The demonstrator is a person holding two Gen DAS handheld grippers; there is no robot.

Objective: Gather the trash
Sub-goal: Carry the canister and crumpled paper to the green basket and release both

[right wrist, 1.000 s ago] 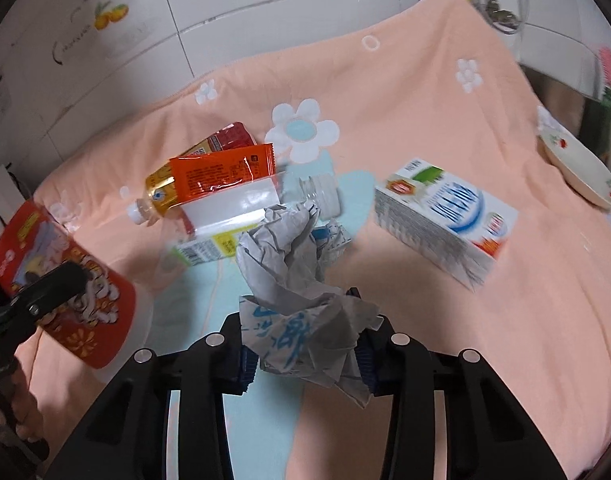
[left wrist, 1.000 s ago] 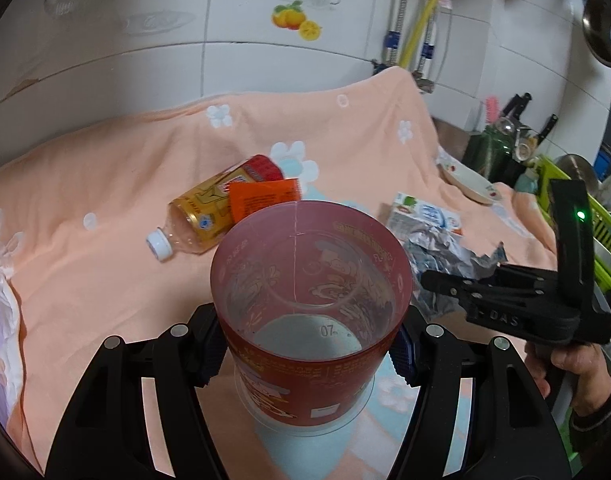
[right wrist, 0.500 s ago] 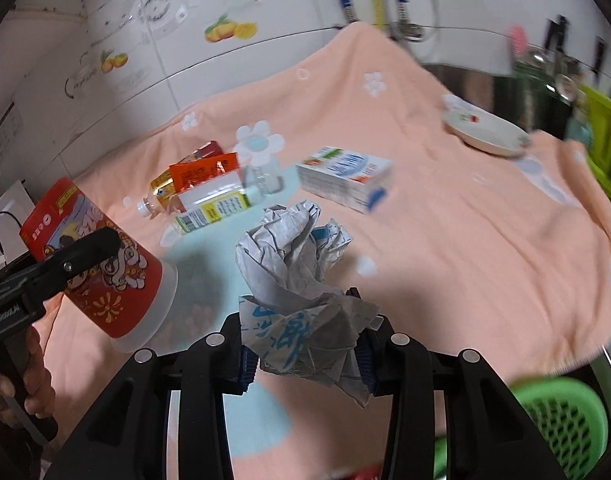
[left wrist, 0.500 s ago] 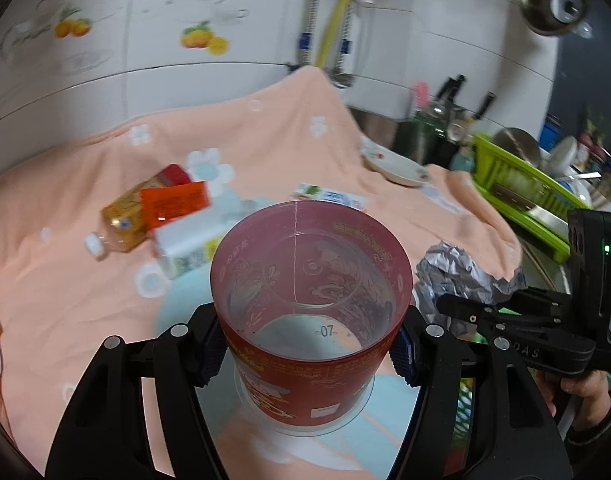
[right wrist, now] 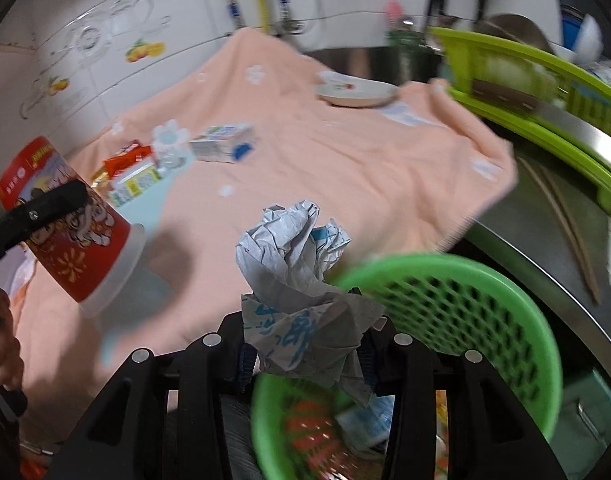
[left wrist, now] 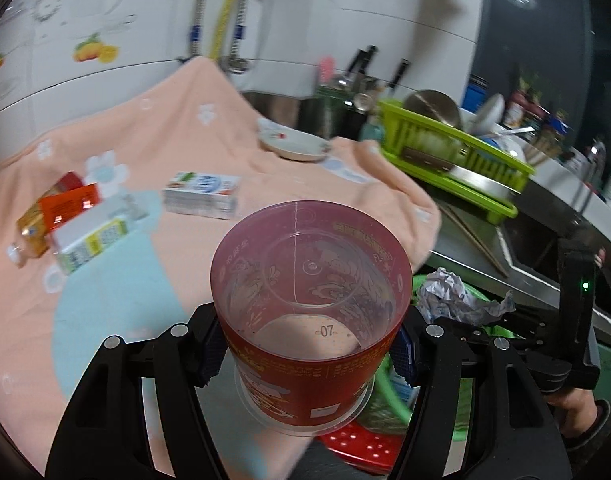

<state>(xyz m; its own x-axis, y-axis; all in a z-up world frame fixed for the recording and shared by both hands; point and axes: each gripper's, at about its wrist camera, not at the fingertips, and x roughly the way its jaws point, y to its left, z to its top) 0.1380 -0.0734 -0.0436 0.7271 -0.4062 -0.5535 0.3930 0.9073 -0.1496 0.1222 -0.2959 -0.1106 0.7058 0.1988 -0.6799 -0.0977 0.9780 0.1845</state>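
Note:
My left gripper [left wrist: 309, 354] is shut on a red printed plastic cup [left wrist: 309, 312], held over the front edge of the peach cloth; the cup [right wrist: 69, 224] also shows at the left of the right wrist view. My right gripper [right wrist: 305, 356] is shut on a crumpled grey-white wrapper [right wrist: 297, 276], held over a green mesh basket [right wrist: 445, 280] below the counter edge. The wrapper [left wrist: 445, 292] also shows in the left wrist view. Some trash lies in the basket. A white carton [left wrist: 201, 194], a small box [left wrist: 89, 238], an orange packet [left wrist: 67, 210] and a bottle [left wrist: 29, 228] lie on the cloth.
The peach flowered cloth [left wrist: 145, 152] covers the counter. A plate [left wrist: 293, 144] sits at its far end. A lime dish rack [left wrist: 457, 152] with dishes and a steel sink [left wrist: 545, 240] lie to the right. A red stool [left wrist: 357, 444] is under the basket.
Both grippers have swung right, off the cloth toward the counter edge. The green basket has come into view under the wrapper. Both still hold their items.

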